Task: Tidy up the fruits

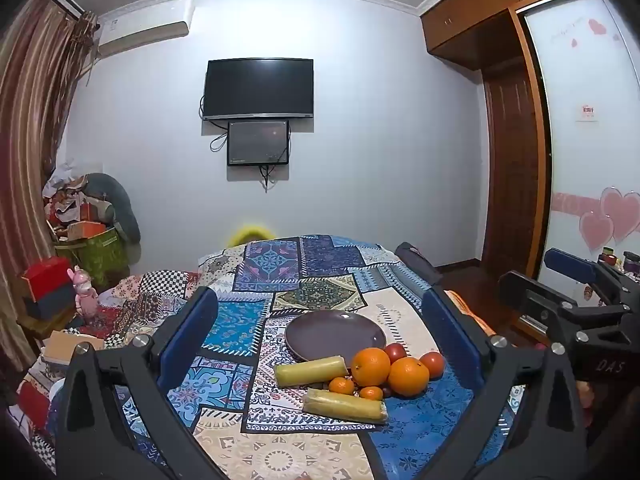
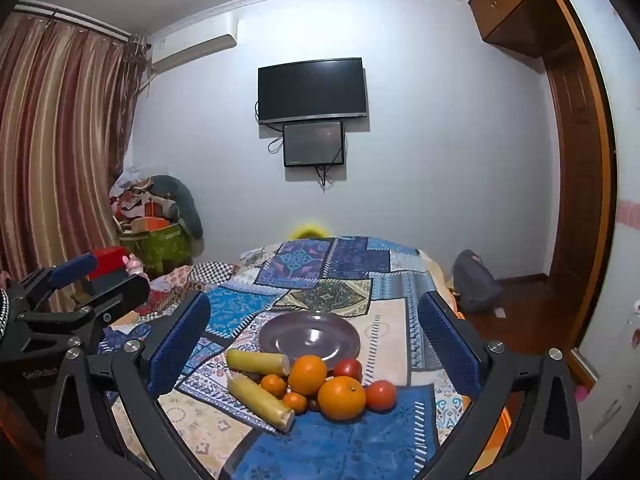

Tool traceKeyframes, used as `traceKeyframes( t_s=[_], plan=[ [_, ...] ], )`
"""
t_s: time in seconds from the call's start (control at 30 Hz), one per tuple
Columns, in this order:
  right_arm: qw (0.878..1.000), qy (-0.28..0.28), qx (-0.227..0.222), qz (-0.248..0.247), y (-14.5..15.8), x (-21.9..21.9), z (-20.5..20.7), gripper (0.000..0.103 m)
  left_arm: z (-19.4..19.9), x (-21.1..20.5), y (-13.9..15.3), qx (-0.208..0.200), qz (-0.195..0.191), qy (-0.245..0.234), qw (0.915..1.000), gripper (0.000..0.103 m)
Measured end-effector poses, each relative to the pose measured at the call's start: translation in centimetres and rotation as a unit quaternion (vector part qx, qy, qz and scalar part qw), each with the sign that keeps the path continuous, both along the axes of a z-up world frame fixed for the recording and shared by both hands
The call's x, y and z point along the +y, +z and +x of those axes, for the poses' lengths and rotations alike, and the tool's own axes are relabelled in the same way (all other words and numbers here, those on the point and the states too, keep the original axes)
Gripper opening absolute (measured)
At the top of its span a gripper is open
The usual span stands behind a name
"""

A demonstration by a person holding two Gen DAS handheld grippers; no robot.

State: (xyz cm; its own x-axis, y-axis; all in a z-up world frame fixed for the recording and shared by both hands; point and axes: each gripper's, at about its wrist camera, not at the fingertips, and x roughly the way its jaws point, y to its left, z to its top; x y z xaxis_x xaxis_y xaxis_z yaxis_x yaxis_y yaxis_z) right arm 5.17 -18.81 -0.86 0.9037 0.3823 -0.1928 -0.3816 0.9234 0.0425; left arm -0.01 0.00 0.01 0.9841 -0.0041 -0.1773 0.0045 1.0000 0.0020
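Note:
A purple plate (image 1: 335,332) (image 2: 309,335) sits empty on the patchwork cloth. In front of it lies a pile: two oranges (image 1: 371,366) (image 2: 307,374), a second orange (image 1: 409,376) (image 2: 341,397), two tomatoes (image 1: 432,363) (image 2: 380,395), small tangerines (image 1: 341,385) (image 2: 273,385) and two wrapped corn cobs (image 1: 311,370) (image 2: 260,400). My left gripper (image 1: 320,320) is open and empty, held above and before the pile. My right gripper (image 2: 316,320) is open and empty too; it also shows at the right of the left wrist view (image 1: 560,280).
The patchwork-covered table (image 1: 280,432) (image 2: 340,448) drops off at the far and right edges. Boxes and bags (image 1: 80,248) pile up at the left by the curtain. A dark bag (image 2: 476,280) lies on the floor right. A wardrobe (image 1: 512,160) stands at the right.

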Motion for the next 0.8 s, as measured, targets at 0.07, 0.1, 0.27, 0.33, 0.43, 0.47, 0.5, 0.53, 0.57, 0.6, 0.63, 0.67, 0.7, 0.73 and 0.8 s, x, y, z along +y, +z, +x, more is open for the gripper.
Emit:
traceKeyframes(
  t_s=[0.07,0.1,0.27,0.33,0.43,0.47,0.5,0.53,0.57,0.6,0.63,0.67,0.7,0.73,0.8],
  plan=[
    [1.000,0.001,0.000,0.001,-0.03,-0.04,0.00,0.103,0.05,-0.03,0.02,0.004,0.001,-0.001,1.0000,0.103],
    [1.000,0.001,0.000,0.002,-0.04,-0.07,0.00,0.103,0.07,-0.04,0.03,0.004,0.001,-0.001,1.0000,0.103],
    [1.000,0.001,-0.002,0.003,-0.03,-0.13,-0.07,0.103,0.06,0.26,0.07,0.002,-0.003,-0.001,1.0000,0.103],
    [1.000,0.001,-0.003,0.003,-0.05,-0.03,-0.23,0.103,-0.16,0.44,0.39,0.000,-0.007,-0.001,1.0000,0.103],
    [1.000,0.001,-0.005,0.004,-0.05,-0.19,-0.36,0.103,-0.09,0.04,0.23,0.000,-0.005,-0.002,1.0000,0.103],
    [1.000,0.001,-0.005,0.004,-0.08,-0.20,-0.37,0.103,-0.09,0.05,0.26,-0.001,-0.005,-0.001,1.0000,0.103],
    [1.000,0.001,-0.005,0.004,-0.15,-0.19,-0.36,0.103,-0.09,0.08,0.25,-0.001,-0.005,0.000,1.0000,0.103],
    [1.000,0.002,-0.004,0.003,-0.06,-0.04,-0.21,0.103,-0.10,0.12,0.26,-0.002,-0.006,0.000,1.0000,0.103],
    [1.000,0.002,-0.005,0.003,-0.05,-0.04,-0.22,0.103,-0.08,0.09,0.25,-0.002,-0.006,0.000,1.0000,0.103],
    [1.000,0.002,-0.005,0.003,-0.04,-0.02,-0.24,0.103,-0.06,0.11,0.27,-0.002,-0.008,0.000,1.0000,0.103],
    [1.000,0.003,-0.004,0.003,-0.01,-0.06,-0.20,0.103,-0.13,0.06,0.34,-0.004,-0.008,0.000,1.0000,0.103],
    [1.000,0.003,-0.004,0.004,-0.02,-0.09,-0.14,0.103,-0.07,0.11,0.29,-0.004,-0.009,0.000,1.0000,0.103],
    [1.000,0.003,-0.004,0.004,-0.01,-0.09,-0.15,0.103,-0.06,0.11,0.30,-0.005,-0.009,0.001,0.9999,0.103],
    [1.000,0.004,-0.004,0.004,0.00,-0.08,-0.14,0.103,-0.07,0.08,0.27,-0.006,-0.009,0.001,0.9999,0.103],
    [1.000,0.004,-0.006,0.005,-0.02,-0.09,-0.14,0.103,-0.10,0.00,0.29,-0.007,-0.009,0.002,0.9999,0.103]
  ],
)
